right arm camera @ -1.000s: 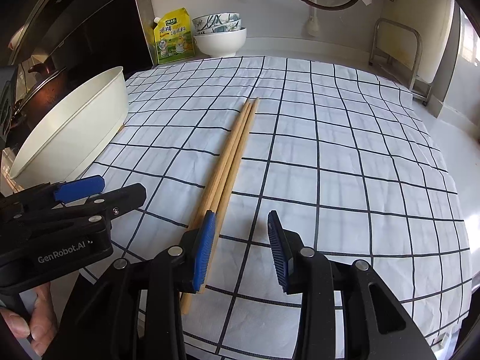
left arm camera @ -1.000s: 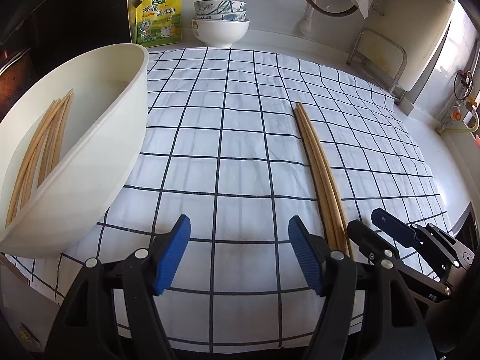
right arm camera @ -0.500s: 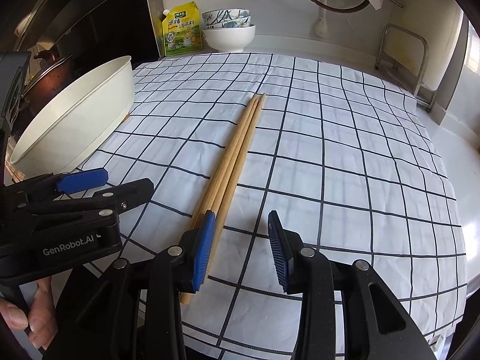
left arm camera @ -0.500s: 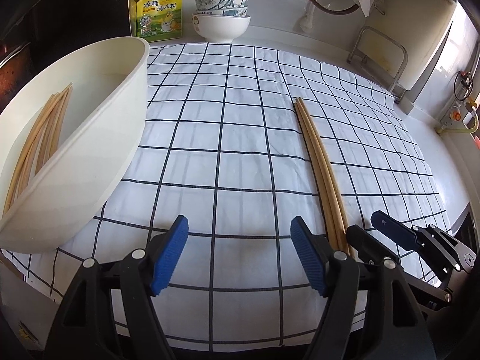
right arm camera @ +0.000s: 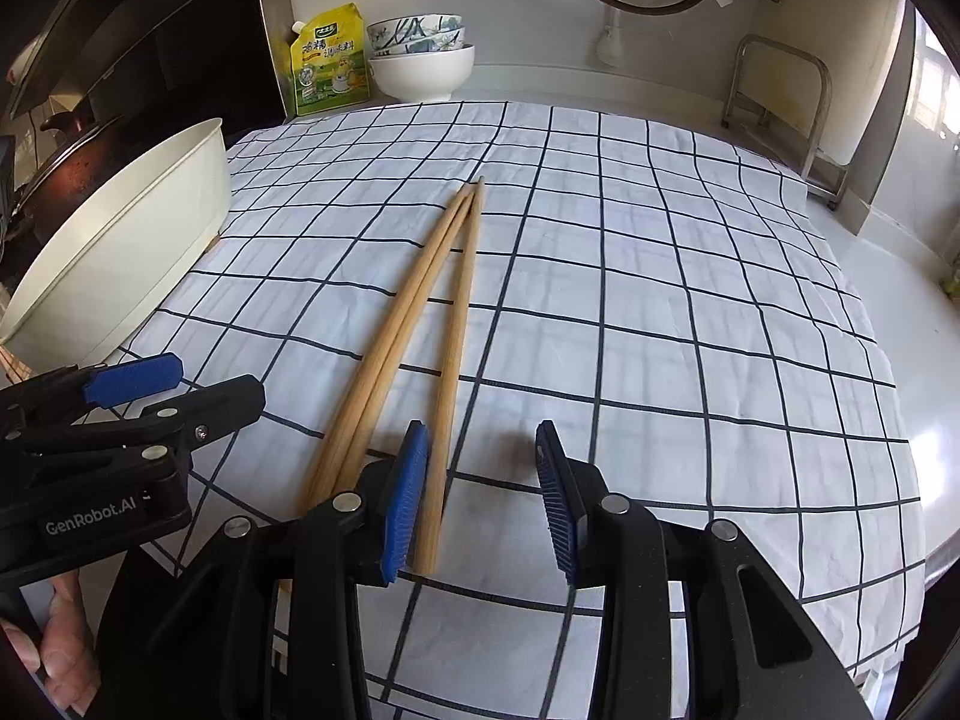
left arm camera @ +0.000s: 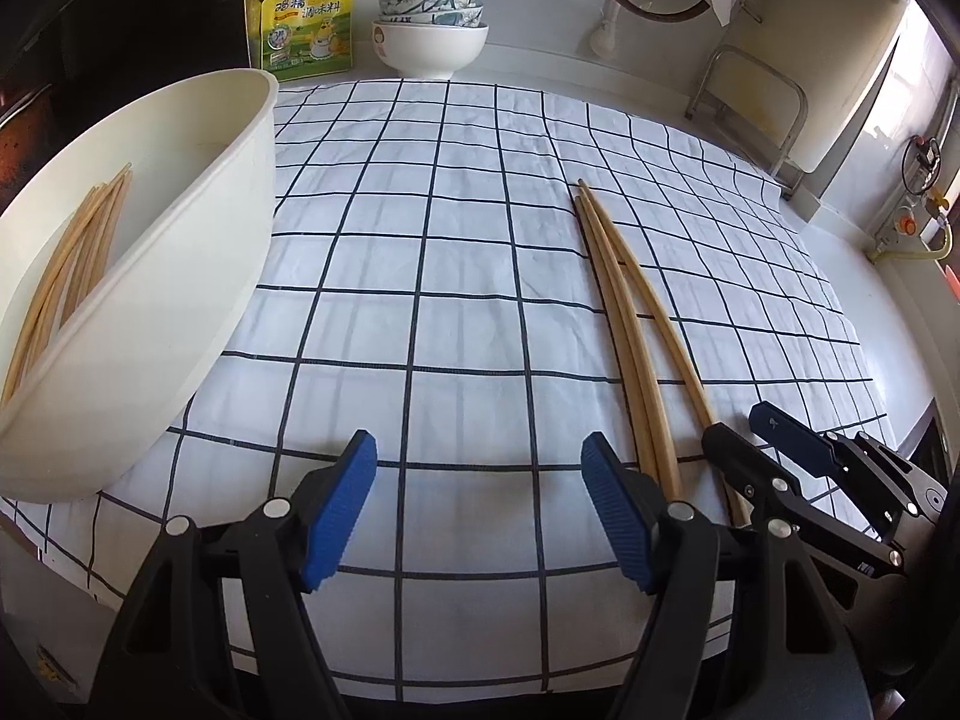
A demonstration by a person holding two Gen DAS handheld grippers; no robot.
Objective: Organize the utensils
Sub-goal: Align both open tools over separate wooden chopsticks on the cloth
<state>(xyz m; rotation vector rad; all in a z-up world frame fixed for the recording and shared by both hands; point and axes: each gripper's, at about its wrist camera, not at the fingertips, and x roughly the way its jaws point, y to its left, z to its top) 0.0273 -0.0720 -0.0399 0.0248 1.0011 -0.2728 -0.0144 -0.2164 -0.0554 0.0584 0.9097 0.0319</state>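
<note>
Three long pale wooden chopsticks (right arm camera: pixel 420 324) lie loose on the white cloth with a dark blue grid (right arm camera: pixel 660 300), tips together at the far end, butts fanned toward us. More wooden chopsticks (left arm camera: pixel 66 270) already sit in the cream oval plastic tub (left arm camera: pixel 180 312) at the cloth's left edge.

Right gripper (right arm camera: pixel 480 498): jaws partly apart, clamped on nothing. One stick's butt lies just inside its left blue pad (right arm camera: pixel 405 504); the other two lie outside that pad. Left gripper (left arm camera: pixel 477 510): jaws wide apart, empty, over bare cloth between tub and sticks.

Risks, as we judge them:
- Closing here would likely catch one stick only and may nudge the other two aside, since the pad sits between them.
- Gripped near the butt, a long stick could pivot or droop and slip.
- Pads pressing low could pinch the cloth and drag it, shifting the tub.
- The two grippers sit near each other; a swing toward the tub could knock them together.

Views compared:
- The right wrist view shows which stick falls inside the jaws, and a person's fingers (right arm camera: pixel 60 648) on the left gripper's handle.
- The left wrist view alone shows the tub's inside and the sticks in it; from the right we see only its outer wall.
- Both show the yellow-green seasoning pouch (left arm camera: pixel 303 24) and stacked ceramic bowls (left arm camera: pixel 431 30) at the back.
</note>
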